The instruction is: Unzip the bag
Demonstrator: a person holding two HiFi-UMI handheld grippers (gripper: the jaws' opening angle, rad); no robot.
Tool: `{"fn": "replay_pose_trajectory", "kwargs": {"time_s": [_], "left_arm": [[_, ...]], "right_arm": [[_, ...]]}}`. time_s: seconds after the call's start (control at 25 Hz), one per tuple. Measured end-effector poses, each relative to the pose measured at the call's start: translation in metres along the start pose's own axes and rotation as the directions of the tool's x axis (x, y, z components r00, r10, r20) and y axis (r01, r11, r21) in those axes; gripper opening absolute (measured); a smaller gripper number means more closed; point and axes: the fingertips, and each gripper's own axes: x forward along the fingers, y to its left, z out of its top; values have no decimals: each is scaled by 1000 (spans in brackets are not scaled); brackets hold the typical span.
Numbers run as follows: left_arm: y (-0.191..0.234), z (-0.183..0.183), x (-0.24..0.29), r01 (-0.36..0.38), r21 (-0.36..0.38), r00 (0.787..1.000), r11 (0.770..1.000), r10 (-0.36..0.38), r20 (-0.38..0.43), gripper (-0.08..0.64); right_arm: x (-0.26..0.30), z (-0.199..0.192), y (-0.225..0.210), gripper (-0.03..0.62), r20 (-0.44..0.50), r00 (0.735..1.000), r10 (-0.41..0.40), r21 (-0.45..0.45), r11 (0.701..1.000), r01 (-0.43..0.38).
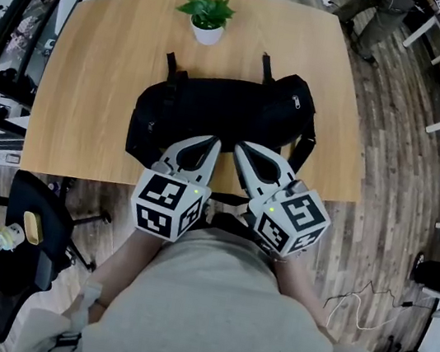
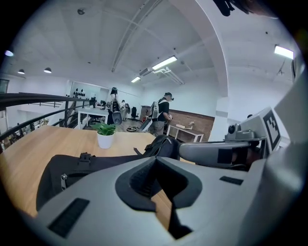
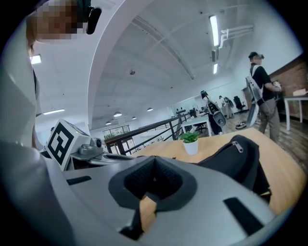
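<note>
The left gripper (image 1: 214,142) and right gripper (image 1: 240,146) sat clenched, empty, at six o'clock of the black bag (image 1: 232,106) (potted plant (image 1: 207,15) at twelve).

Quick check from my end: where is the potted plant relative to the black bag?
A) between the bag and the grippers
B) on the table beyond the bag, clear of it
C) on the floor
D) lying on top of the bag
B: in the head view the potted plant stands upright on the table past the far side of the bag, with bare wood between them.
</note>
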Motion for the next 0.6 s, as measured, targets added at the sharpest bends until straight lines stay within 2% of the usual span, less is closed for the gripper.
{"fn": "replay_pose_trajectory", "kwargs": {"time_s": [0.32, 0.48, 0.6], "left_arm": [[-1, -12, 0, -10, -14, 1000, 1000, 10, -26, 17], [-8, -21, 1, 28, -24, 998, 999, -30, -55, 17], [-10, -23, 2, 26, -20, 998, 999, -28, -63, 17]], "right_arm": [[-4, -16, -5, 5, -61, 998, -19, 12, 1000, 19], [-5, -18, -5, 5, -67, 998, -11, 12, 1000, 12], [-4, -18, -6, 5, -67, 998, -4, 10, 1000, 5]]}}
